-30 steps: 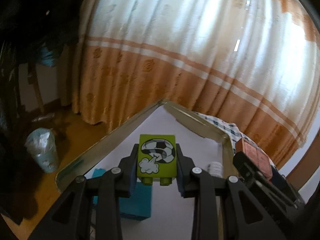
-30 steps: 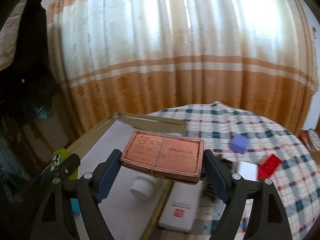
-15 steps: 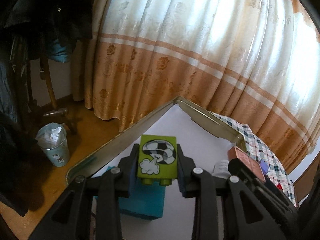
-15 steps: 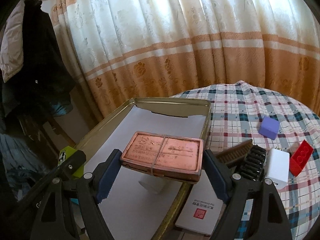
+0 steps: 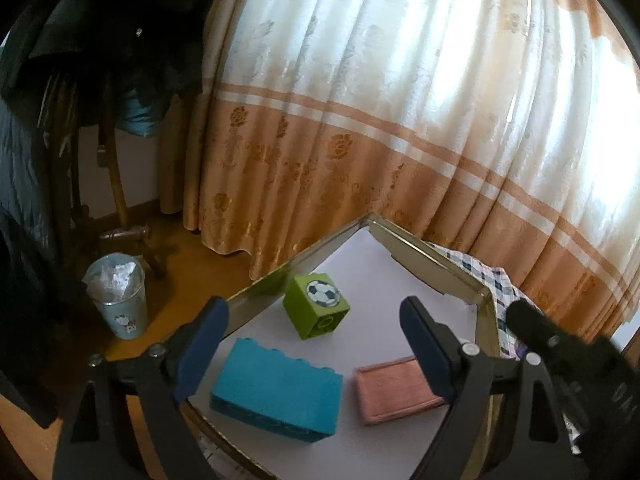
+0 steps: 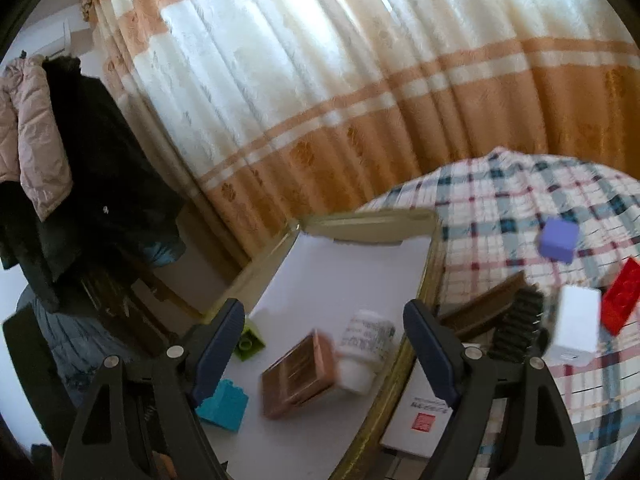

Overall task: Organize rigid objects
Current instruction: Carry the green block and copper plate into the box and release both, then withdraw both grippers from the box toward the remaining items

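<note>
Both my grippers hang empty: left gripper [image 5: 314,350] fingers opening, right gripper [image 6: 324,344] fingers spread. Green block [image 5: 316,306], copper tin [image 6: 298,374] are trayed; purple cube [image 6: 558,240], red brick [image 6: 622,300] remain on the desk.

Motion blur smears the copper tin [image 6: 298,374] and white bottle [image 6: 366,346] in the right wrist view. The left gripper's finger [image 6: 218,342] hides part of the green block [image 6: 250,342], and the white booklet [image 6: 420,420] runs under the tray rim [image 6: 394,376].

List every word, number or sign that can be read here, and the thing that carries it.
No text can be read.
white bottle: label print, too blurred.
white booklet: black characters and a red stamp, too blurred.
green block: a football picture only, no words.
</note>
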